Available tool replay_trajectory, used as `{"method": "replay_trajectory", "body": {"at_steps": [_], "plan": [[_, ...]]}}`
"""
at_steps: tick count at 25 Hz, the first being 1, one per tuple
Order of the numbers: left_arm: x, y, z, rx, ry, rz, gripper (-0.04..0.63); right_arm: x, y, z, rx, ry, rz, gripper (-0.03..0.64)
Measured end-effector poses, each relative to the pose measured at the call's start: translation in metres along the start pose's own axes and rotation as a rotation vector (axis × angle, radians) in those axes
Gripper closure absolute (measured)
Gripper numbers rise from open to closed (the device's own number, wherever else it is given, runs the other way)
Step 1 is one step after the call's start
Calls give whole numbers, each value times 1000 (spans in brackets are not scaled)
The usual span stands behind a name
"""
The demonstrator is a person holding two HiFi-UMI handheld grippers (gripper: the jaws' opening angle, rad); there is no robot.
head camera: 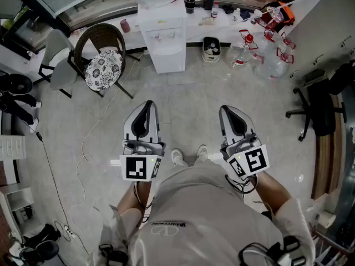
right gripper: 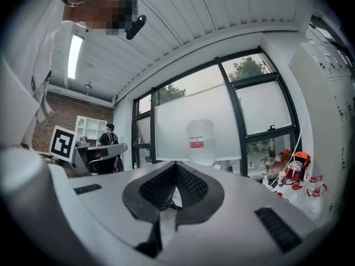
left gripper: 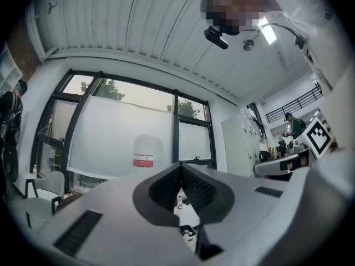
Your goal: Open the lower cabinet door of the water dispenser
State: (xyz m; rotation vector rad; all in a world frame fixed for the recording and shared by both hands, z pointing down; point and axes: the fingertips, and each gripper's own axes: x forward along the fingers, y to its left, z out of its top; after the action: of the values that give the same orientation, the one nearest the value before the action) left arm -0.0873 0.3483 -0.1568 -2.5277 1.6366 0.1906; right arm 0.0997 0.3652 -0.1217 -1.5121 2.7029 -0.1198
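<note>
The white floor-standing water dispenser, with a clear water bottle on top, stands well apart from both tools. Its lower cabinet door looks flush and closed.

The likeliest trouble, I judge, is a slip. The door front looks smooth, and a tool arriving closed could only scrape it rather than catch an edge. A hard tug might also rock the dispenser under its top-mounted bottle. The dark wicker chair just left of the dispenser and the small dark-rimmed bin just right of it could block the door as it swings.

The left tool has its jaws together with nothing between them. The right tool is likewise closed and empty. Both point toward the dispenser and touch nothing.
</note>
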Motion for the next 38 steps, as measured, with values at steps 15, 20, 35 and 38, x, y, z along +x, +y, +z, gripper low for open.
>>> {"method": "replay_trajectory", "body": {"at_steps": [15,20,35,38], "plan": [[-26,36,-4,-15,-7,-41,594,21,42,-4,-5,-21,-24,601],[-25,44,-2,-16,-6,-48,594,30,49,-5,-17,-8,-8,601],[44,42,-33,-6,3,-32,594,84,-15,-20,-7,-22,14,601],[71,37,-45,-9,27,-26,594,97,-40,-25,1,-3,25,601]]}}
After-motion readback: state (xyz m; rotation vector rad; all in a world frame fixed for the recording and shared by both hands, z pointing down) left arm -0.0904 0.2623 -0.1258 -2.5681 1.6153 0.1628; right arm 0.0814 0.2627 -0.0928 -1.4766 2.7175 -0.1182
